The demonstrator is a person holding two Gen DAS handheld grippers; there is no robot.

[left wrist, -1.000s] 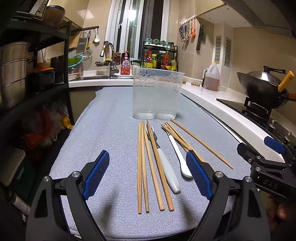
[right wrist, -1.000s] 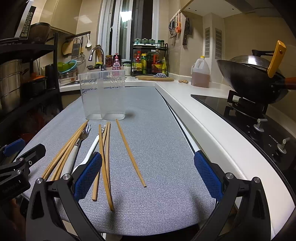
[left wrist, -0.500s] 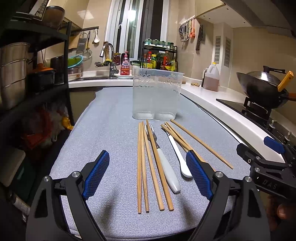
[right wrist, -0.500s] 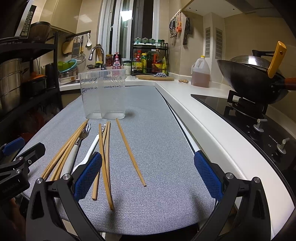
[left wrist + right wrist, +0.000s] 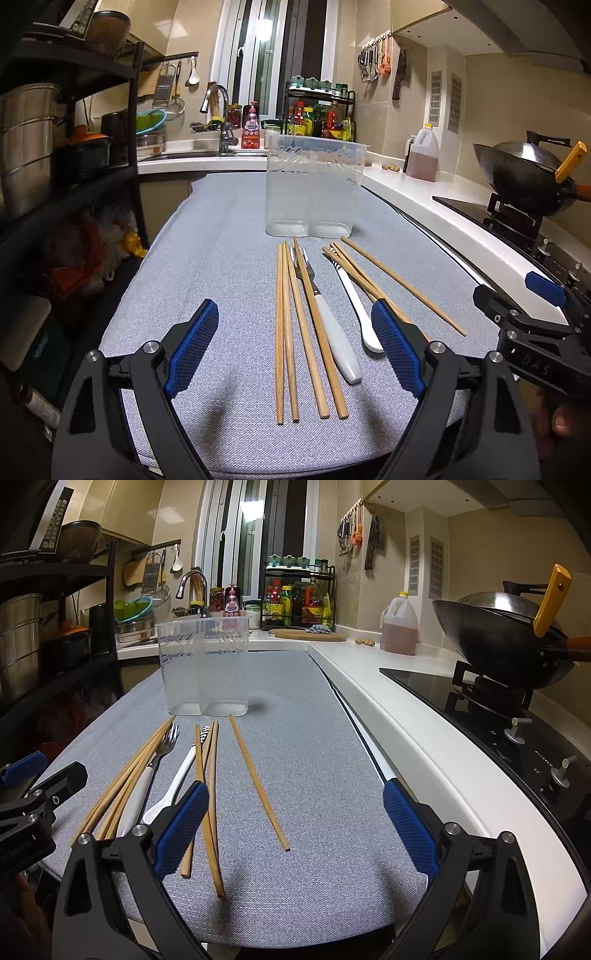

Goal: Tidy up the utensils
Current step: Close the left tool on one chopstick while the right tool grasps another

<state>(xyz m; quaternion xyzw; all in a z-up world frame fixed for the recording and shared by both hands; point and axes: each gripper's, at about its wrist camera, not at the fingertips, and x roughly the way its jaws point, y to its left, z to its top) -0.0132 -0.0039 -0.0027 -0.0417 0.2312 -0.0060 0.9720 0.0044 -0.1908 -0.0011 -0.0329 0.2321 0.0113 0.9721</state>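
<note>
— Covering the counter, a grey mat (image 5: 221, 236) is carrying chopsticks (image 5: 284, 332), a white-handled fork (image 5: 332, 332) and a clear holder (image 5: 314, 192) at its far end?
— Yes; left gripper (image 5: 295, 347) is gaping empty, right gripper (image 5: 295, 827) is narrowing, nothing between.

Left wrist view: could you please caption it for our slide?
Open left gripper above chopsticks and fork, clear container beyond.

Grey mat (image 5: 221, 229) bears chopsticks (image 5: 284, 332), fork (image 5: 325, 314), container (image 5: 312, 188).
</note>
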